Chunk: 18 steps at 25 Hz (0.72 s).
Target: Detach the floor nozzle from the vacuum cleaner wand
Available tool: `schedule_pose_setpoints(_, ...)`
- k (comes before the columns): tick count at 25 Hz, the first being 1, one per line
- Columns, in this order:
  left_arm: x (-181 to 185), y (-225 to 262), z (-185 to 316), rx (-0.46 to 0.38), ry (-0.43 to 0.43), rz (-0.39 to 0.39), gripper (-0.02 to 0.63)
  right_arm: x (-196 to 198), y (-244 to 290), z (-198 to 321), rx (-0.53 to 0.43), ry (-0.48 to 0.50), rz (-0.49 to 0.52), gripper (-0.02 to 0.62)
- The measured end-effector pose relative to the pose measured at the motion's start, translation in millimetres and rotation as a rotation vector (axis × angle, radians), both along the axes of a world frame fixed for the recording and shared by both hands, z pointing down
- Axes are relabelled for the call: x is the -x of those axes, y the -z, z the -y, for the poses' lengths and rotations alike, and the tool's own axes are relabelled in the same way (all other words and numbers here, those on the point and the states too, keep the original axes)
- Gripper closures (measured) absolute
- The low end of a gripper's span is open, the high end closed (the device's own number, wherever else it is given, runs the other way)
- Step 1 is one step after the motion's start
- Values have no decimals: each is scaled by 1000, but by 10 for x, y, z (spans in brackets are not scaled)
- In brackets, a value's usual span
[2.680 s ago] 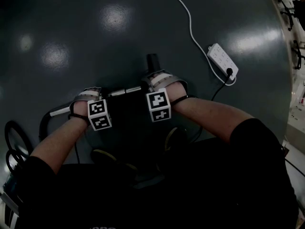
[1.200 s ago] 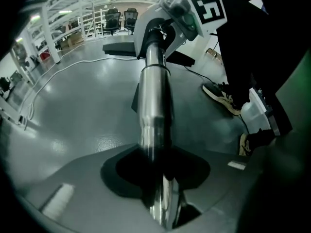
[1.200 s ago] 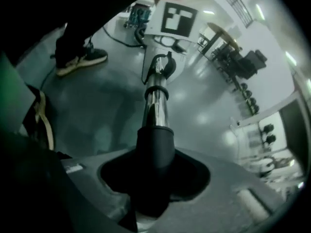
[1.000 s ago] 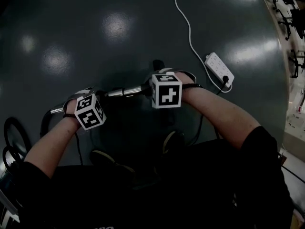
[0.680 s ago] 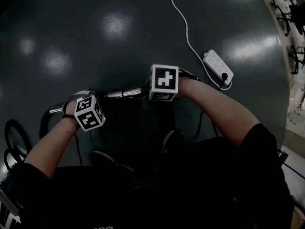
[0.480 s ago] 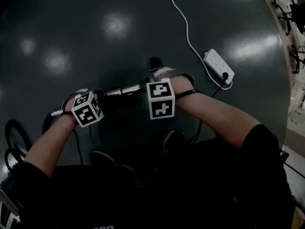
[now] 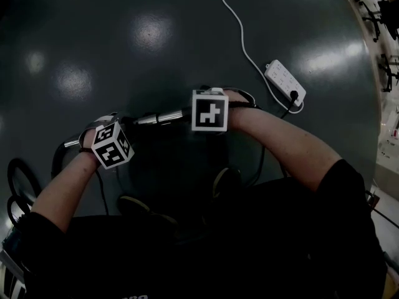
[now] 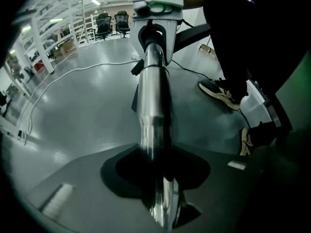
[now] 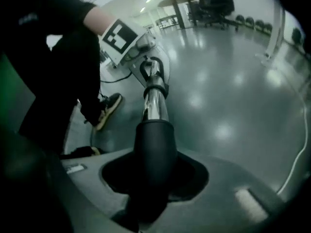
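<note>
left tongs (image 8: pixel 158 188) clamped on chrome wand (image 8: pixel 153 96) | right tongs (image 9: pixel 153 188) just closed tighter, pinching black nozzle neck (image 9: pixel 154 149) | wand held above floor (image 7: pixel 156 36) | stiff, slick, likely light; grip neck, pull straight apart

Right gripper (image 7: pixel 209 109) covers the wand (image 7: pixel 159 117) end; cord (image 7: pixel 240 33) cropped above.

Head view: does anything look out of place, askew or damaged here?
Nothing stands out. The wand looks straight and intact, and the floor shows no spill. The power strip and its white cord lie on the floor apart from it.
</note>
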<state>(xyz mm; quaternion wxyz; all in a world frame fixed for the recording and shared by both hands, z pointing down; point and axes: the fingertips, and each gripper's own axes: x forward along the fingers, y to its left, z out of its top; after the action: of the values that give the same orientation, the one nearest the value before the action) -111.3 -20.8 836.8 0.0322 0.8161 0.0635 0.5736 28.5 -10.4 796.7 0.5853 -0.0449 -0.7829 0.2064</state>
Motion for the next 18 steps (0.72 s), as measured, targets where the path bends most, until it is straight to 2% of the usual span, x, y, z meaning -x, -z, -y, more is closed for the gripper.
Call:
schedule_pose_setpoints(2, -16, 13, -19, -5, -16, 0, 460, 0, 67, -100, 155, -57, 16, 472)
schedule_pose_setpoints(3, -23, 23, -35, -3, -20, -2, 462, 21, 100, -122, 197, -71, 35, 471)
schedule_pose_setpoints(4, -31, 33, -48, 2, -18, -6, 462, 45, 125, -119, 200, -73, 52, 471)
schedule_pose_setpoints(5, -40, 44, -53, 9, -13, -12, 460, 74, 140, -93, 162, -59, 65, 471)
schedule_pose_setpoints(7, -50, 57, -43, 37, 8, -30, 460, 78, 133, -13, 3, 24, 45, 472)
schedule_pose_setpoints(10, -28, 74, -17, 100, 51, -56, 460, -19, 57, 245, -371, 227, -61, 472)
schedule_pose_setpoints(12, -7, 90, 11, 112, 72, -66, 460, -34, 53, 428, -612, 330, -104, 474)
schedule_pose_setpoints(13, -3, 95, 22, 110, 76, -69, 460, -36, 56, 483, -691, 357, -117, 474)
schedule_pose_setpoints(14, -5, 97, 28, 106, 77, -70, 460, -40, 50, 496, -715, 359, -119, 474)
schedule_pose_setpoints(15, -9, 93, 30, 99, 74, -67, 460, -41, 33, 464, -673, 329, -108, 476)
schedule_pose_setpoints(16, -12, 85, 29, 89, 66, -62, 460, -36, 15, 392, -568, 269, -85, 476)
schedule_pose_setpoints(18, -10, 66, 9, 64, 40, -49, 462, -12, 21, 196, -287, 119, -32, 477)
